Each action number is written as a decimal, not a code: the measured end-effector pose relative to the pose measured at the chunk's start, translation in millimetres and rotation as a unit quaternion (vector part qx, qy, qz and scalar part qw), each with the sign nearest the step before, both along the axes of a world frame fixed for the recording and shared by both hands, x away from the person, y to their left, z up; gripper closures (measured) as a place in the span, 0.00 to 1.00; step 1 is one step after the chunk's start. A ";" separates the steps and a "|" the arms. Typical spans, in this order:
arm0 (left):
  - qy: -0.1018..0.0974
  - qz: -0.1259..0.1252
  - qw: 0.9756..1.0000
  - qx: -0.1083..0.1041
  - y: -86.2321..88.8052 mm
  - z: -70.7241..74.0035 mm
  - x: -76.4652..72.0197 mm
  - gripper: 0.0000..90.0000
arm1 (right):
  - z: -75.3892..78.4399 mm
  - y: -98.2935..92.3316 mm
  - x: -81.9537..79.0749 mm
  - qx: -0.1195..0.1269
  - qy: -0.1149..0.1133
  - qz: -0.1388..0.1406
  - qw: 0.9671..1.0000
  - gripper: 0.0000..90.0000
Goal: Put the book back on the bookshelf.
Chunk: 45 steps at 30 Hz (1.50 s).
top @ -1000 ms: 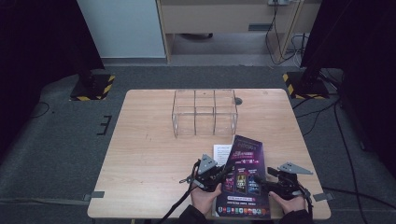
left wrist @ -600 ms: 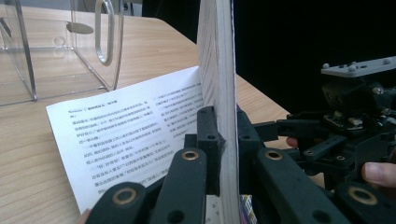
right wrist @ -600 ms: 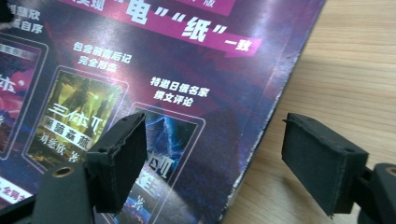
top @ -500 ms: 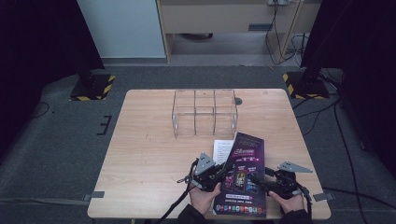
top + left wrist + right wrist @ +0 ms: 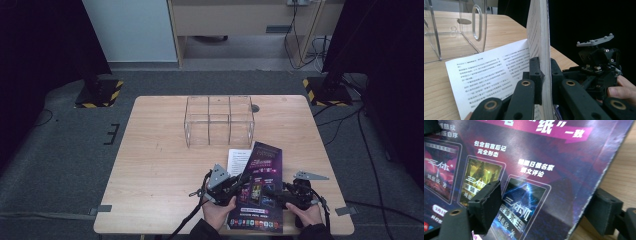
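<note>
purple glossy book (chinese print), open, left gripper jaws pinching its pages, right gripper jaws spread across the cover

My left hand's black two-jaw gripper sits low at the near edge, jaws clamped tight, while my right black gripper points leftward toward it, jaws spread wide, both forearms close together.

purple book cover, black grippers, clear box
</note>
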<state>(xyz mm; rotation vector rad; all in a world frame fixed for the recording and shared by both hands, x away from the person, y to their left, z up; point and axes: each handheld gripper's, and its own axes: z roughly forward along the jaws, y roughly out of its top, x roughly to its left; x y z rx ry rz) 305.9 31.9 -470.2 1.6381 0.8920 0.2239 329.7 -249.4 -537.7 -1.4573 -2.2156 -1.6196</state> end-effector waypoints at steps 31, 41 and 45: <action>0.021 0.042 0.998 0.029 21.6 -13.9 9.7 0.92 | 21.9 0.9 -11.9 0.075 0.076 -0.030 0.994 0.91; 0.050 0.049 0.996 0.048 33.1 -23.8 18.7 0.75 | 33.3 4.1 -15.8 0.080 0.053 -0.025 0.995 0.94; 0.054 0.047 0.996 0.054 36.3 -26.0 21.7 0.60 | 40.3 4.0 -16.6 0.083 0.036 -0.022 0.996 0.94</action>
